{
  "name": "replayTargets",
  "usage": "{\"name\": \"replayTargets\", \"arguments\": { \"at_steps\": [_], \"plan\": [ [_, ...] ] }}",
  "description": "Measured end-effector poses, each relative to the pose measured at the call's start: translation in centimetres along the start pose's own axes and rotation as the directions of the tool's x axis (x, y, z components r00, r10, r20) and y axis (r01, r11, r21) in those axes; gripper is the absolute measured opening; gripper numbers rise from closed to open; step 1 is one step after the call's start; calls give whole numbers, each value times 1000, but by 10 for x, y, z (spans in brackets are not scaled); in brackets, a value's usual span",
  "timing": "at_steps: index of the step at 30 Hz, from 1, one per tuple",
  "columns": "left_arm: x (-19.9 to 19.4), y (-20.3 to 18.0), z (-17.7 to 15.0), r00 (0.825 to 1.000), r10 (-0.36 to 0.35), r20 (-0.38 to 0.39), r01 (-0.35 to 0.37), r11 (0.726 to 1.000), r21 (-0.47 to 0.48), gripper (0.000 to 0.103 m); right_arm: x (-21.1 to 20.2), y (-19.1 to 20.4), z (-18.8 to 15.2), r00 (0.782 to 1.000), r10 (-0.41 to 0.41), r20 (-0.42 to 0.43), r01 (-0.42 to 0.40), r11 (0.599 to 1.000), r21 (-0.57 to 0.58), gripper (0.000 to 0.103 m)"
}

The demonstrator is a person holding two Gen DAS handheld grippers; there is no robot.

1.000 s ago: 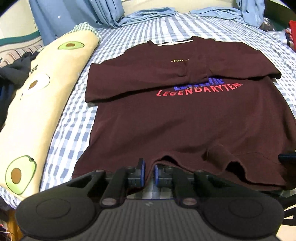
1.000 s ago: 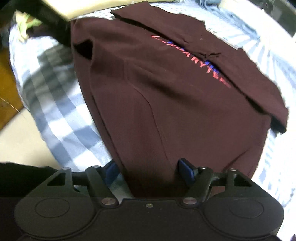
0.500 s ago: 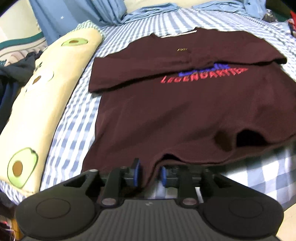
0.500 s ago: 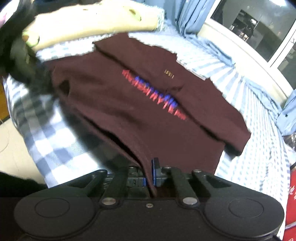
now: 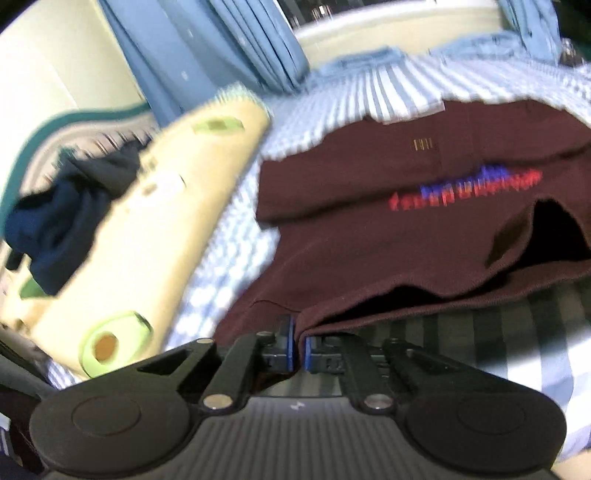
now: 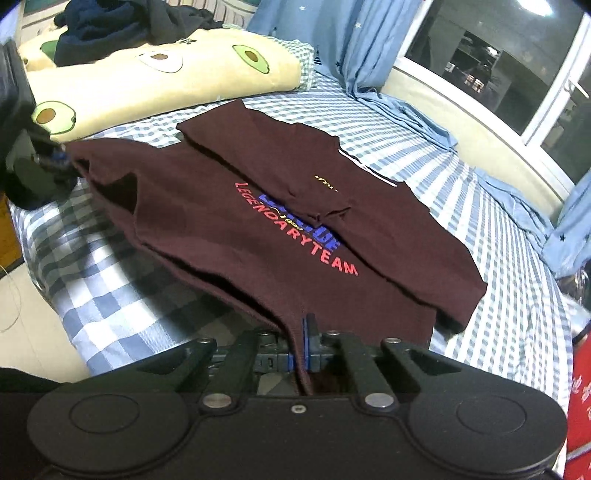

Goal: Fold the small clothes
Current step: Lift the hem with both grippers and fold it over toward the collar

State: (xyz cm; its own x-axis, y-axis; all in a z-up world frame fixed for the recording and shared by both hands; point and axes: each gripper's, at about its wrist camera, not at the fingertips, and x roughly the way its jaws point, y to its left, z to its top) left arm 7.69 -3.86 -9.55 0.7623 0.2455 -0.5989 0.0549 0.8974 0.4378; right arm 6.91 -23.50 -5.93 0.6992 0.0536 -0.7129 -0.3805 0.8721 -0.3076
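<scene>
garment: we see a dark maroon sweatshirt [image 6: 280, 206] spread front-up across the bed [image 6: 491, 325], on a blue and white checked sheet.
print: red letters reading "legendaryteam" [image 6: 299, 229] run across the chest, with blue lettering just above them that a folded sleeve partly covers; a small yellow mark sits nearer the collar.
sleeves: both sleeves are folded in across the chest and meet near the middle, over the blue lettering.
collar: a pale strip shows at the neckline, on the far side of the garment.
hem: the near hem is lifted off the sheet at two points and sags between them, so dark gaps open under the cloth and a shadow falls on the checks below.
left tool [image 5: 298, 347]: closed tight on the hem's left corner; maroon cloth is pinched between the blue pads. that view is blurred.
right tool [image 6: 303, 341]: closed tight on the hem's right corner, with a fold of cloth hanging down through the pads.
left of the garment: a long cream pillow with avocado prints [image 6: 155, 74] lies alongside, and dark clothes [image 6: 122, 22] are piled on its far end.
far side: blue curtains [image 6: 354, 48] hang by a window, their ends pooled on the bed.
</scene>
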Motion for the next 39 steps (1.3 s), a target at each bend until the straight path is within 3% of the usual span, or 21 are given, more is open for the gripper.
{"name": "replayTargets", "arguments": {
  "at_steps": [4,10,17,22,26,31,39],
  "plan": [
    [-34,7,13,993,31,110,-31,1000,-4,2,-20,-2,-6,999,-12,38,12,1000,-8,4],
    [-75,21,16,987,26,156,-28,1000,5,2,-53,-8,-5,998,10,69,-10,1000,2,3],
    [-103,32,8,990,-5,141,-5,997,71,3,-94,1,-6,998,42,54,-41,999,-16,3],
    [-80,21,5,998,-6,62,-2,991,134,3,-83,-11,14,997,19,69,-23,998,52,3],
    [-63,28,12,999,-7,42,2,992,126,4,-66,-18,35,996,19,83,-21,999,32,3],
    [-44,42,54,998,-12,69,5,995,98,5,-41,-38,68,995,0,103,-2,1000,23,3],
    [30,41,177,991,-73,110,55,986,159,5,39,-107,132,991,-79,104,72,995,69,3]
  ]
}}
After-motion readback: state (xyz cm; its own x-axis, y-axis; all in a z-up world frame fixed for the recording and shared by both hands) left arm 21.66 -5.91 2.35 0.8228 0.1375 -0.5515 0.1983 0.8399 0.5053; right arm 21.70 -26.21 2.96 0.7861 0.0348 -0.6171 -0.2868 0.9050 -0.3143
